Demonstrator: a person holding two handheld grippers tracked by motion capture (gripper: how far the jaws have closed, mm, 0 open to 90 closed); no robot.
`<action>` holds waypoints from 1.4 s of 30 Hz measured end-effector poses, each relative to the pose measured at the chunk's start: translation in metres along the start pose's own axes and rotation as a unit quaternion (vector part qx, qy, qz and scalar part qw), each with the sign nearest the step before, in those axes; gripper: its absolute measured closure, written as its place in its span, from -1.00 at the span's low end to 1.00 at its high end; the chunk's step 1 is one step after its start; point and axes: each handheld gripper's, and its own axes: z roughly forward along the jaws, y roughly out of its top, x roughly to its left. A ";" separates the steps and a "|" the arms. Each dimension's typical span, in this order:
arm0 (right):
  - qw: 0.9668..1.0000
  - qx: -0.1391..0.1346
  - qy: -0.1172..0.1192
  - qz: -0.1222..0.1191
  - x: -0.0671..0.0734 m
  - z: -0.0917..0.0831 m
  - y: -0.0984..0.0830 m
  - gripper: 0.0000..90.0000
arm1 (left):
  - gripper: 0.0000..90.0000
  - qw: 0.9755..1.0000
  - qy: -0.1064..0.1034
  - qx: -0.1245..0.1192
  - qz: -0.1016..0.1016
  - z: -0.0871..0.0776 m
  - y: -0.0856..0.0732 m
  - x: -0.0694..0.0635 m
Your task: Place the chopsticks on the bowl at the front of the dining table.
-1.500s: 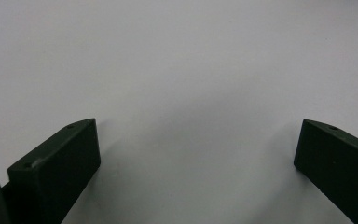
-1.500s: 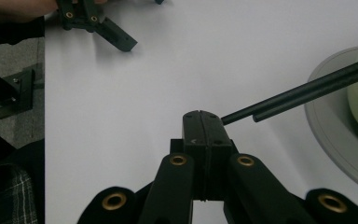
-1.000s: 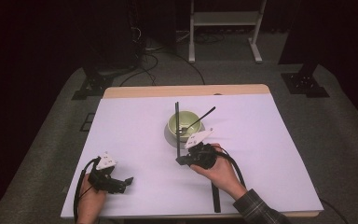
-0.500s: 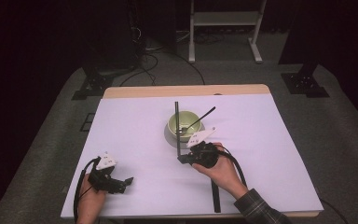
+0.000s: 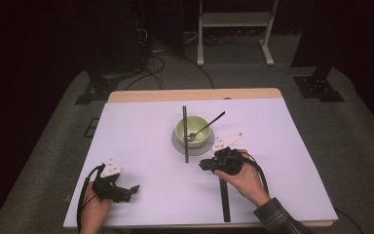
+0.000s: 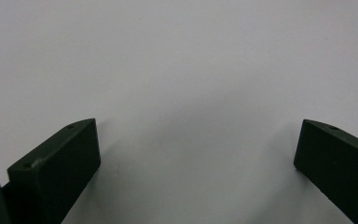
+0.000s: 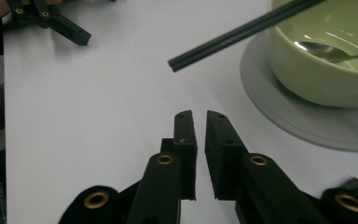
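White and matte, the desk (image 5: 141, 141) sits on a dark grey carpeted floor, with black stands and loose cables behind it. Near the middle, a pale green glazed bowl (image 5: 191, 130) rests on a flat grey plate (image 5: 177, 143). A metal spoon (image 5: 205, 126) lies in the bowl with its handle leaning over the right rim, and a long black stick (image 5: 185, 134) of square section lies across the bowl, its near end jutting past the plate over the desk. A second, like stick (image 5: 224, 200) lies flat on the desk near the front edge, partly under the person's right hand.

The right tongs (image 7: 196, 114) hover just above the desk beside the plate, pointing toward the jutting end of the stick in the right gripper view. Their jaws have just been opening, but only a narrow slit shows between the flat black pads and nothing lies in it. The left tongs (image 6: 196, 154) rest low at the front left, jaws spread wide over bare desk, holding nothing.

The step in hand looks like an approach to the stick on the bowl. The next move likely calls for wider jaws, a short advance to the stick's end, and a square pinch on its thin faces; the hard, slick stick may roll or tip off the rim.
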 end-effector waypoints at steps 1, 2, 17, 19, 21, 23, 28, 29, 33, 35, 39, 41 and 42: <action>1.000 0.001 -0.002 0.002 -0.002 -0.002 -0.001 0.74 | -1.00 1.000 0.000 0.000 0.000 0.000 0.000 0.000; 1.000 -0.001 -0.007 0.005 -0.004 -0.005 -0.004 0.68 | -1.00 1.000 0.000 0.000 0.001 0.000 0.000 0.000; 0.999 -0.003 -0.043 0.022 -0.016 -0.019 -0.020 -0.09 | -1.00 1.000 0.000 0.000 0.002 0.000 0.000 0.000; 0.999 -0.005 -0.045 0.023 -0.018 -0.021 -0.020 -0.15 | -1.00 1.000 0.000 0.000 0.002 0.000 0.000 0.000; 0.998 -0.008 -0.050 0.023 -0.018 -0.024 -0.021 -0.19 | -1.00 1.000 0.000 0.000 0.002 0.000 0.000 0.000; 0.998 -0.011 -0.054 0.025 -0.019 -0.027 -0.023 -0.24 | -1.00 1.000 0.000 0.000 0.002 0.000 0.000 0.000; 0.997 -0.010 -0.066 0.030 -0.023 -0.034 -0.029 -0.31 | -1.00 1.000 0.000 -0.001 0.000 0.000 0.000 0.000; 0.997 -0.010 -0.069 0.032 -0.024 -0.036 -0.030 -0.32 | -1.00 1.000 0.000 -0.001 0.000 0.000 0.000 0.000; 0.995 -0.011 -0.089 0.033 -0.027 -0.043 -0.036 -0.41 | -1.00 1.000 0.000 -0.001 0.000 0.000 0.000 0.000; 0.994 -0.008 -0.101 0.036 -0.029 -0.046 -0.039 -0.44 | -1.00 1.000 0.000 -0.001 0.000 0.000 0.000 0.000; 0.993 -0.009 -0.113 0.042 -0.032 -0.053 -0.045 -0.50 | -1.00 1.000 0.000 -0.001 -0.001 0.000 0.000 0.000; 0.992 -0.009 -0.117 0.047 -0.033 -0.056 -0.049 -0.56 | -1.00 1.000 0.000 -0.001 -0.001 0.000 0.000 0.000; 0.991 -0.008 -0.120 0.050 -0.034 -0.058 -0.051 -0.57 | -1.00 1.000 0.000 -0.001 -0.001 0.000 0.000 0.000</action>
